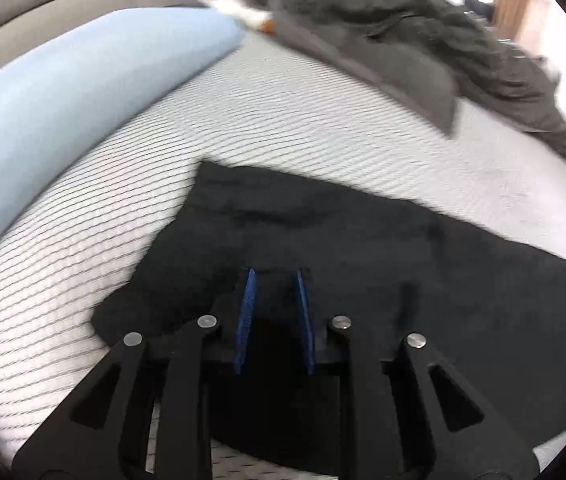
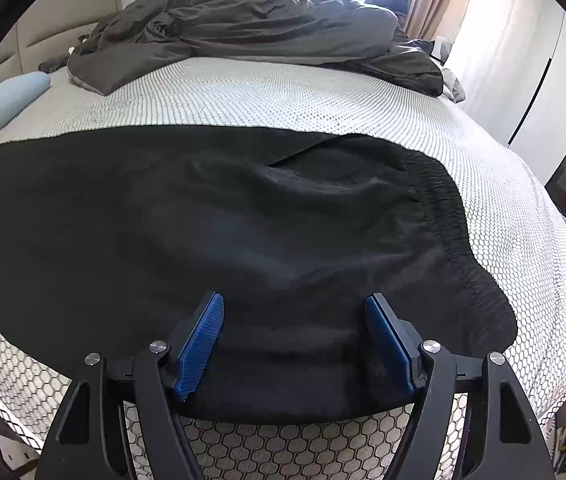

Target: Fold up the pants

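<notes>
Black pants (image 2: 243,220) lie spread flat across the white mesh bed cover, with the elastic waistband (image 2: 451,220) at the right. The leg end of the pants (image 1: 363,260) shows in the left wrist view. There my left gripper (image 1: 275,274) has its blue pads close together, and a fold of black cloth is pinched between them near the hem. My right gripper (image 2: 295,304) stands open just above the near edge of the pants, close to the waist. Its blue pads are wide apart and the cloth lies flat under them.
A crumpled dark grey duvet (image 2: 251,28) fills the far side of the bed. A light blue bolster (image 1: 63,92) lies at the left by the beige headboard (image 2: 63,20). The mattress edge (image 2: 283,448) is just below my right gripper. Curtains and a white wardrobe (image 2: 543,92) stand at the right.
</notes>
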A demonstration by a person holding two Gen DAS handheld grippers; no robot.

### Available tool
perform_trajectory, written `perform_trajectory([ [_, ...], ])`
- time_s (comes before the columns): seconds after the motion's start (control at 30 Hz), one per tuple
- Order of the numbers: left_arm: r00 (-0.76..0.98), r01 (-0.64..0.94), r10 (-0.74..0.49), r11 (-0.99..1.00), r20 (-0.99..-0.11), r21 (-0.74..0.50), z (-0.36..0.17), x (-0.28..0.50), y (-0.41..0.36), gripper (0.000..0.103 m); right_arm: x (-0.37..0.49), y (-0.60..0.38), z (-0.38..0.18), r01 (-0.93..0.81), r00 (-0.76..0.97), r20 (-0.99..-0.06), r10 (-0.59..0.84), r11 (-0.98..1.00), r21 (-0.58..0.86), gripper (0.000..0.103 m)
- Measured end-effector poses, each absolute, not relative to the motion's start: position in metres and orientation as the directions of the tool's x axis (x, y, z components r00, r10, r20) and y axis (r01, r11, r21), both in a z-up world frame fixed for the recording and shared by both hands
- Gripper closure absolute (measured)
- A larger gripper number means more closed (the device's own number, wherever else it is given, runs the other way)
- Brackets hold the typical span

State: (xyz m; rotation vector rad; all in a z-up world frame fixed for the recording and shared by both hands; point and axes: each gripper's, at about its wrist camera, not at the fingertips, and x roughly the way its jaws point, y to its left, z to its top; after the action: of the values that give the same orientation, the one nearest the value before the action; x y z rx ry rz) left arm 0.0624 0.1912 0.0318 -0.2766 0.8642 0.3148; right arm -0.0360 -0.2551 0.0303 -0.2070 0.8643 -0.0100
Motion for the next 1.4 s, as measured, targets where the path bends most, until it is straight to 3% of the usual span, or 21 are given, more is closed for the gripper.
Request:
perform_trajectory([
  [0.1,0.586,-0.292,0.075,0.948,-0.807,-0.124,0.025,0.085,0.171,0.079,-0.036,-0.254,0.035,-0.085,0.657,-0.751,-0.071,0.982,-0.167,0.028],
  [0.17,0.503,-0.376,0.195,0.927,-0.842,-0.009,0.012,0.101,0.173,0.079,-0.035,-0.252,0.035,-0.095,0.656,-0.752,-0.057,0.983,-0.157,0.028],
  [0.27,0.482,-0.488,0.282,0.873,-0.829,0.013,0.016,0.103,0.186,0.079,-0.037,-0.251,0.031,-0.108,0.639,-0.767,-0.059,0.98,-0.165,0.028],
  [0.37,0.549,-0.497,0.305,0.867,-0.778,-0.011,0.034,0.088,0.175,0.079,-0.037,-0.257,0.024,-0.119,0.608,-0.792,-0.061,0.979,-0.167,0.028],
  [0.47,0.655,-0.378,0.205,0.922,-0.728,-0.081,0.052,0.058,0.132,0.078,-0.036,-0.258,0.03,-0.105,0.614,-0.789,-0.023,0.988,-0.111,0.028],
  [0.6,0.697,-0.156,0.006,0.977,-0.717,-0.143,0.057,0.05,0.049,0.063,-0.035,-0.232,0.031,-0.206,0.598,-0.794,0.112,0.978,-0.017,0.028],
  [0.67,0.693,-0.019,-0.104,0.987,-0.713,-0.162,0.056,0.056,0.008,0.058,-0.037,-0.211,0.024,-0.279,0.575,-0.809,0.12,0.959,-0.056,0.028],
  [0.73,0.653,0.113,-0.198,0.98,-0.731,-0.164,0.048,0.061,-0.037,0.048,-0.04,-0.203,0.016,-0.315,0.562,-0.823,0.081,0.941,-0.123,0.028],
  [0.8,0.602,0.213,-0.226,0.97,-0.766,-0.119,0.032,0.06,-0.074,0.048,-0.042,-0.22,0.016,-0.29,0.561,-0.825,0.075,0.951,-0.111,0.028],
  [0.93,0.556,0.264,-0.165,0.964,-0.815,-0.016,0.006,0.048,-0.117,0.047,-0.043,-0.312,0.016,0.071,0.559,-0.795,-0.235,0.969,-0.237,0.027],
  [1.03,0.56,0.249,-0.143,0.968,-0.816,0.001,0.002,0.05,-0.122,0.044,-0.049,-0.362,0.017,0.265,0.552,-0.797,-0.244,0.958,-0.11,0.027],
  [1.17,0.565,0.234,-0.228,0.966,-0.793,-0.111,0.019,0.049,-0.117,0.044,-0.067,-0.394,0.029,0.296,0.613,-0.79,-0.027,0.935,0.197,0.027],
  [1.3,0.579,0.231,-0.309,0.95,-0.755,-0.212,0.035,0.056,-0.098,0.044,-0.084,-0.421,0.023,0.28,0.652,-0.724,0.226,0.816,0.506,0.027],
  [1.4,0.588,0.209,-0.344,0.939,-0.732,-0.274,0.04,0.057,-0.094,0.042,-0.08,-0.433,0.009,0.257,0.701,-0.636,0.321,0.719,0.646,0.027],
])
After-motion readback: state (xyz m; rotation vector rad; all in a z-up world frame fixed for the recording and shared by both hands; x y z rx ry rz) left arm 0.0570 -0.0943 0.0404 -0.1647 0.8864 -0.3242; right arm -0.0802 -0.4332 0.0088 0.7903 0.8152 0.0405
